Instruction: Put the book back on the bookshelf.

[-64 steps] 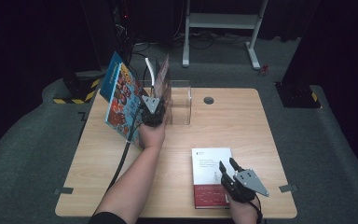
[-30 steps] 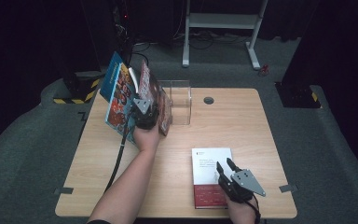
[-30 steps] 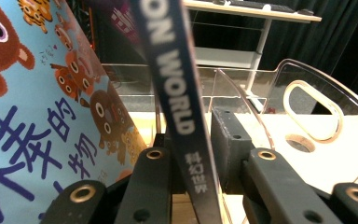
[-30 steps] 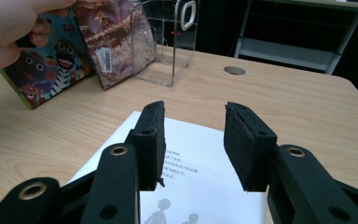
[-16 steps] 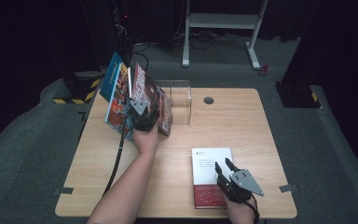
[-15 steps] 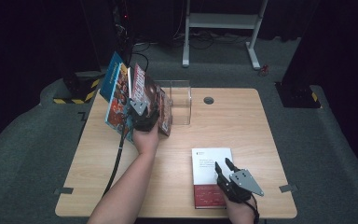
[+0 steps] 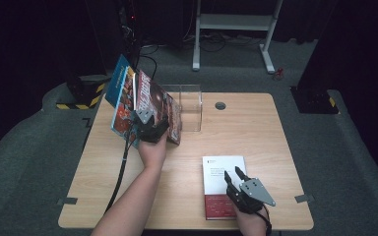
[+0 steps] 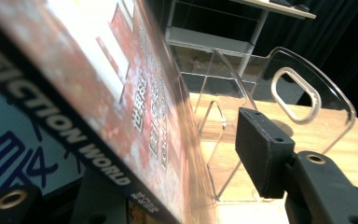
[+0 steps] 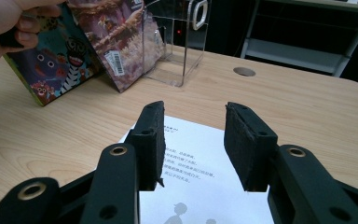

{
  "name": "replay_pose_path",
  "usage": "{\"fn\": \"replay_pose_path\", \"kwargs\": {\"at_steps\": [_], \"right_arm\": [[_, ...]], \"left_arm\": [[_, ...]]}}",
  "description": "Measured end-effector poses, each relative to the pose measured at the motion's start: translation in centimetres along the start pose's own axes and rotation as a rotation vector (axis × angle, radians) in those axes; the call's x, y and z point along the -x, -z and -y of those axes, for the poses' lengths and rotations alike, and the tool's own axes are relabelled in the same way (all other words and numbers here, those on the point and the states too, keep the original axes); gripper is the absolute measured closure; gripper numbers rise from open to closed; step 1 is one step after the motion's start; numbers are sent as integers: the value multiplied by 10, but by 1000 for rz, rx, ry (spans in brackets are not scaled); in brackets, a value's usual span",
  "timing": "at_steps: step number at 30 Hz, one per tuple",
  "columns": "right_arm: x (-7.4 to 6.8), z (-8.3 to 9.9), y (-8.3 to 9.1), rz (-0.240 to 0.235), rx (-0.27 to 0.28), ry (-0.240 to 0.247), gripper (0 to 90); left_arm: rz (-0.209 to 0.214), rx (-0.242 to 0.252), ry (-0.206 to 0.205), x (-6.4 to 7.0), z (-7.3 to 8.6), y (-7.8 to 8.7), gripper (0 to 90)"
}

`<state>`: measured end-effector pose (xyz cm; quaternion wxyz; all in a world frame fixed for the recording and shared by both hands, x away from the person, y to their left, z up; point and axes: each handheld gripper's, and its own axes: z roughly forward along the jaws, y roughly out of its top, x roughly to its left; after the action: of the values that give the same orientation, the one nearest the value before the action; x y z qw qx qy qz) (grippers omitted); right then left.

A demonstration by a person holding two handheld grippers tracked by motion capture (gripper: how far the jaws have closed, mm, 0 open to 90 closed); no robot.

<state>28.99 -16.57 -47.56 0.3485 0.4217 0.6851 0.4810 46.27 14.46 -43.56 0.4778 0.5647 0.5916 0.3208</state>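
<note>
Two books lean to the left beside a clear acrylic holder (image 7: 191,104) (image 8: 303,93) (image 9: 177,42): a blue-covered one (image 7: 120,96) (image 8: 9,158) (image 9: 51,60) and a reddish one (image 7: 151,102) (image 8: 98,84) (image 9: 121,37) resting against it. My left gripper (image 7: 150,124) (image 8: 168,154) straddles the reddish book's lower edge. Its jaws are open, with a gap between the right pad (image 8: 261,154) and the cover. My right gripper (image 7: 233,175) (image 9: 193,116) hovers open just over a white-and-red book (image 7: 224,167) (image 9: 200,172) lying flat at the table's near right.
A round cable hole (image 7: 220,105) (image 9: 244,71) lies in the wooden table (image 7: 256,128) behind the holder. The left gripper's cable (image 7: 123,162) trails off the near left edge. A white desk frame (image 7: 236,22) and a striped floor base (image 7: 86,96) stand beyond the table.
My left gripper has shifted left, and the reddish book has tipped from near upright at the holder to leaning on the blue book. The right gripper has hardly moved.
</note>
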Motion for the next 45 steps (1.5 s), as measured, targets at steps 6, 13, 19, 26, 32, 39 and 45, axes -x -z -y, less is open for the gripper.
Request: {"fn": "replay_pose_path", "kwargs": {"at_steps": [6, 13, 19, 26, 32, 39, 45], "right_arm": [[-3, 0, -1, -6, 1, 5, 581], [-3, 0, -1, -8, 0, 4, 581], [-4, 0, -1, -10, -4, 8, 581], [-2, 1, 0, -6, -2, 3, 581], [1, 1, 0, -6, -2, -2, 582], [1, 2, 0, -8, -5, 0, 582], [-1, 2, 0, -9, -5, 5, 583]], "left_arm": [[-26, 6, -58, 2, 0, 4, 565], [-42, -5, -63, -1, -5, 1, 771], [-23, -3, -50, 2, -10, -4, 797], [5, 41, -28, 6, -15, -11, 842], [11, 48, -4, 2, -19, -16, 843], [16, 116, -28, 3, -26, -12, 844], [29, 123, -21, 4, -28, -19, 844]]}}
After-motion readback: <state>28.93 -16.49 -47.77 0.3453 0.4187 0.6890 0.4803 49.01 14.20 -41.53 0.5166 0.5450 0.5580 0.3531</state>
